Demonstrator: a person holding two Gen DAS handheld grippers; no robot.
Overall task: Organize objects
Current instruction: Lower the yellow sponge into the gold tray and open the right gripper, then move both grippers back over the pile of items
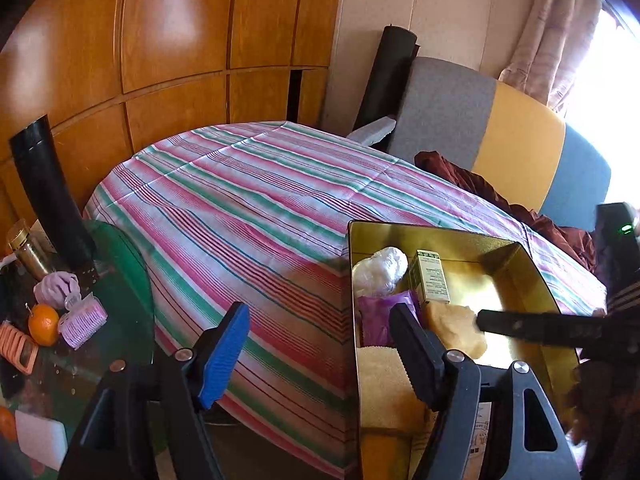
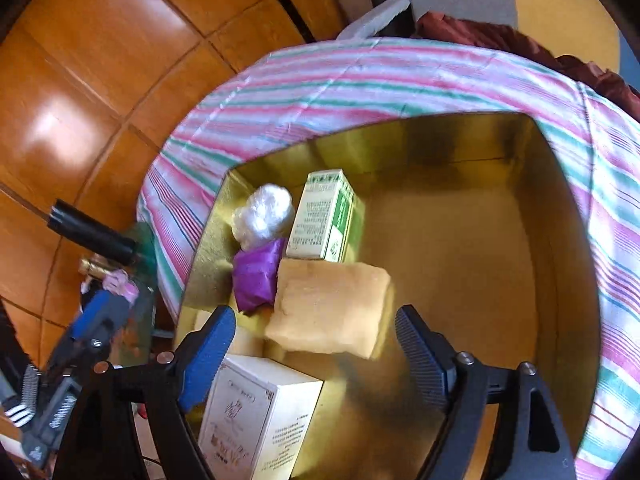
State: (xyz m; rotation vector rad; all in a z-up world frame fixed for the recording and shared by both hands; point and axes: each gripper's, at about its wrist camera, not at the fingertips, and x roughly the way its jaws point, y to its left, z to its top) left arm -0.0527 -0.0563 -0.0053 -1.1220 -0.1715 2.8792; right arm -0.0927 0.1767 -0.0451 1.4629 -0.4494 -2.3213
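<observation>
gold tin (image 2: 472, 136): big rectangular open box sitting on the striped cloth (image 1: 256, 200) of the tabletop, at the edge nearest the cameras; one of it, its long axis runs away from the right wrist camera
green-and-white carton (image 2: 320, 216): one, inside the tin toward the left side, tipped over with its long axis pointing at the tin's far wall
yellow sponge (image 2: 332, 304): the loose one sits just in front of the carton, long side across the tin, roughly crosswise to the carton; left wrist view shows a second yellow spongy block (image 1: 384, 392) at the tin's near left corner, so I count two
white plastic ball (image 2: 264, 216): one crinkly wad, against the left wall, right beside the carton
purple wrapped thing (image 2: 256, 276): one, squeezed between the white wad and the sponge
white box (image 2: 256, 420): one, with printed text, at the near left of the tin, partly behind the right gripper's blue finger
right gripper (image 2: 316, 356): over the tin's near end, jaws spread wide, nothing between the pads; the sponge is just beyond the tips
left gripper (image 1: 320, 348): jaws apart and empty too, straddling the tin's left wall, one finger outside over the cloth, one over the contents
side table stuff: one orange (image 1: 43, 324) and one pink hair-roller pack (image 1: 82, 322) on the green glass (image 1: 128, 264) at left
</observation>
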